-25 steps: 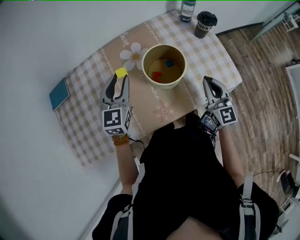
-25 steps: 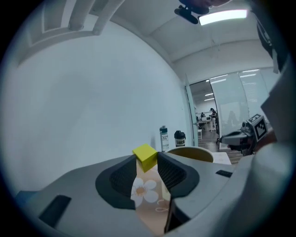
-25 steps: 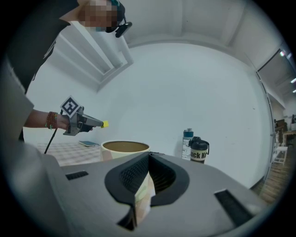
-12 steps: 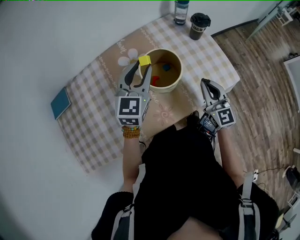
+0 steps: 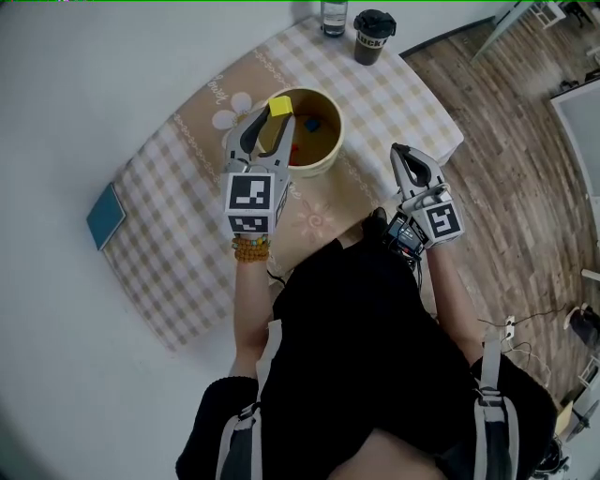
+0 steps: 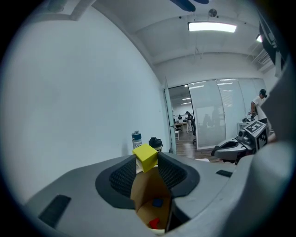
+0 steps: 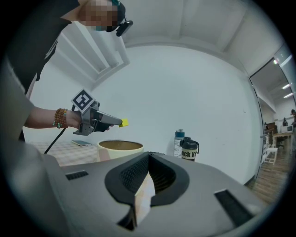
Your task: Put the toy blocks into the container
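Desk (image 5: 187, 234), one: covered with a checked cloth that has a plain band with flower prints down the middle.

Container (image 5: 328, 161), one: a round beige tub, upright and open at the top, standing on the plain band.

Grippers, two. The left gripper (image 5: 277, 113) points toward the far edge of the desk and slightly down, its jaws partly apart and clamped on the yellow block. The right gripper (image 5: 401, 152) hangs to the right of the container, apart from it, roughly level, with its jaws closed together and nothing between them.

Book (image 5: 105, 216), one: blue, lying flat at the left edge of the desk, well apart from the container.

Bottle (image 5: 333, 17), one, and cup (image 5: 372, 36), one with a black lid: both stand upright side by side at the far corner, well beyond the container.

Blocks, three.
- The yellow block (image 5: 279, 106) is a cube with no long axis. It is pinched at the jaw tips, tilted with a corner uppermost, above the container's opening near its left rim.
- The blue block (image 6: 157, 202) lies on the container's floor.
- The red block (image 6: 154, 223) lies near the blue one on the container's floor.
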